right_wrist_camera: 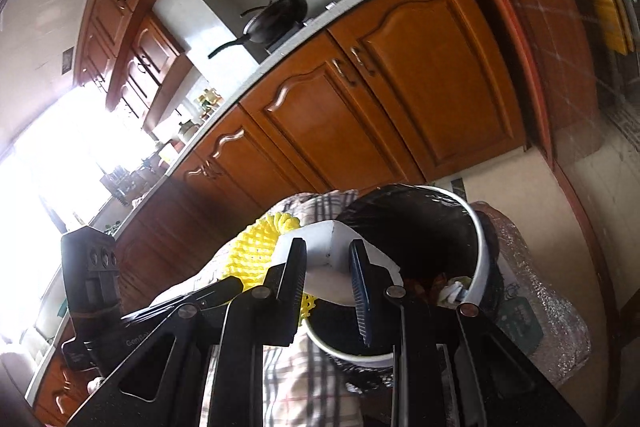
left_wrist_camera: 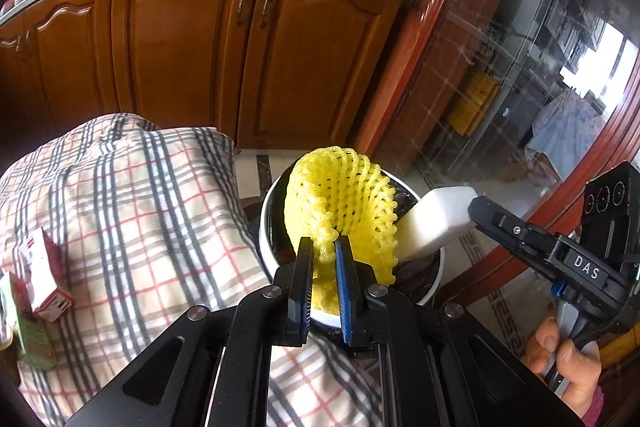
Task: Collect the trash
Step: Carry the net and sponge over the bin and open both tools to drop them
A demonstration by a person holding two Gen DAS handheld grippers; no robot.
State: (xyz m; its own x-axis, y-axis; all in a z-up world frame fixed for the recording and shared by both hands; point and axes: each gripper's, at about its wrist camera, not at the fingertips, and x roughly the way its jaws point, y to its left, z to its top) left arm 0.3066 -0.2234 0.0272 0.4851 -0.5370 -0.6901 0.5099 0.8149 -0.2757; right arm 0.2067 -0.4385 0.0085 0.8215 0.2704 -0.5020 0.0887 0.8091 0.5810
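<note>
Two claws are converging on one trash bin (left_wrist_camera: 269,227), each pinching its own piece of rubbish. Pressed together on a fold of yellow foam fruit netting (left_wrist_camera: 340,203), the left claw (left_wrist_camera: 323,255) is holding it just ahead of its tips, above the bin's dark, bag-lined mouth. Coming in from that claw's right, the right claw (right_wrist_camera: 328,261) is gripping a white foam block (right_wrist_camera: 332,247) across its width, the block's far end hanging over the bin opening. From the left wrist view the block and netting are sitting very near each other, perhaps touching.

Judging the risk: the netting is springy and wide, so on release it could be catching on the rim and tipping out onto the checked desk cloth (left_wrist_camera: 132,211). Crowding is the other hazard; the block could be snagging in the mesh and dragging it. Cartons (left_wrist_camera: 44,279) well off to the left claw's left are waiting on the cloth.
</note>
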